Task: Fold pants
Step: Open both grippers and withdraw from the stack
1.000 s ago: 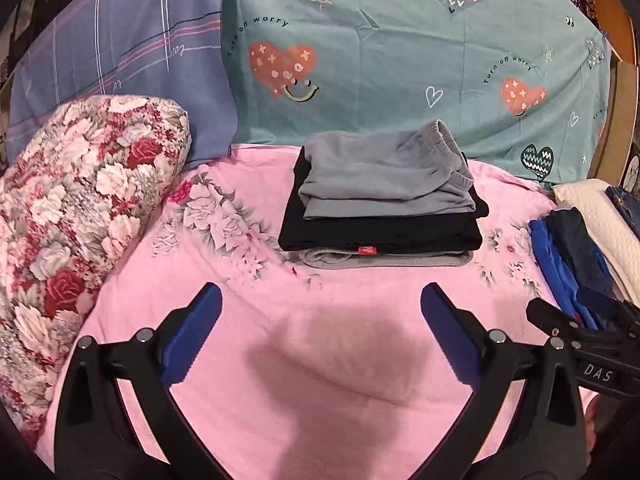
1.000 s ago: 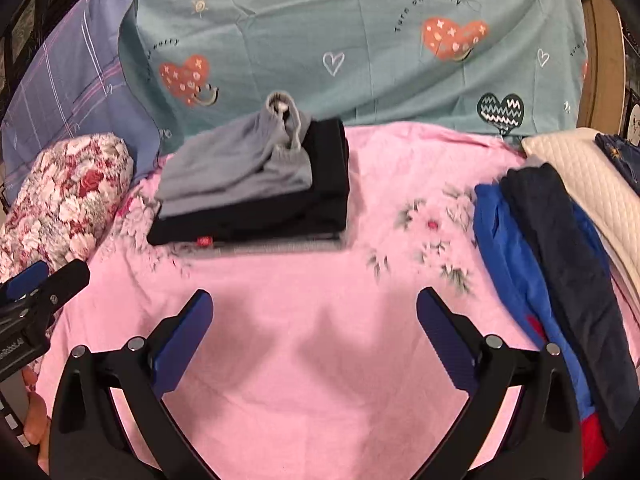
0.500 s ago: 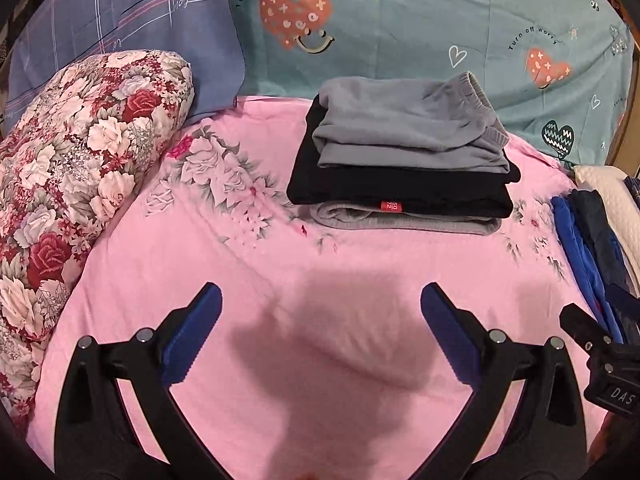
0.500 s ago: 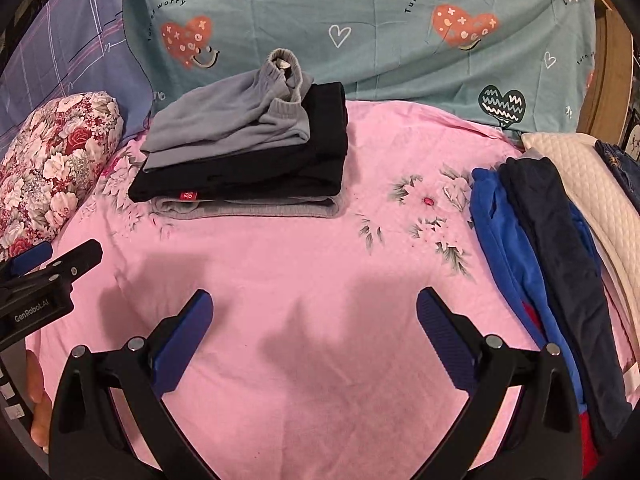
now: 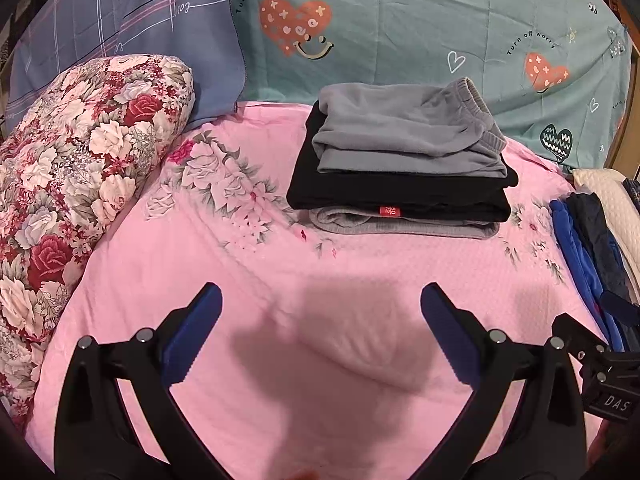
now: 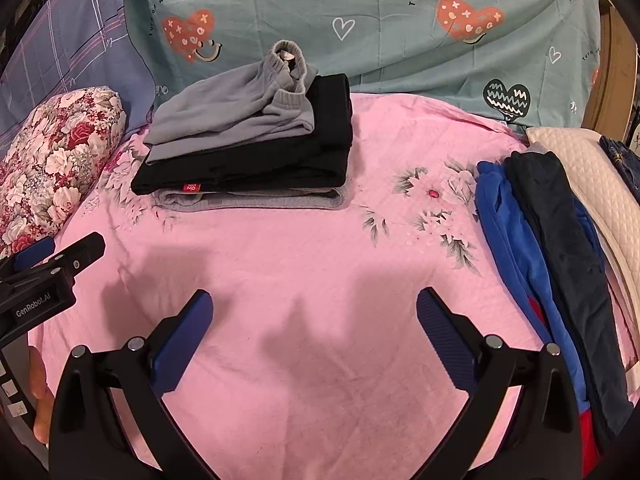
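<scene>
- Bed (image 6: 304, 264) with pink floral cover.
- Stack of folded pants (image 5: 404, 168) lies ahead of both grippers, toward the pillows.
- Unfolded blue and navy pants (image 6: 552, 248) lie right of the right gripper (image 6: 314, 320) (released, empty).
- Left gripper (image 5: 320, 316): spread wide, empty.

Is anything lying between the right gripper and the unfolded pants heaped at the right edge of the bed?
Nothing visible. The right gripper hangs open over bare pink sheet; the blue and navy pants lie to its right, with only sheet between. The folded stack sits farther back, off that path.
</scene>
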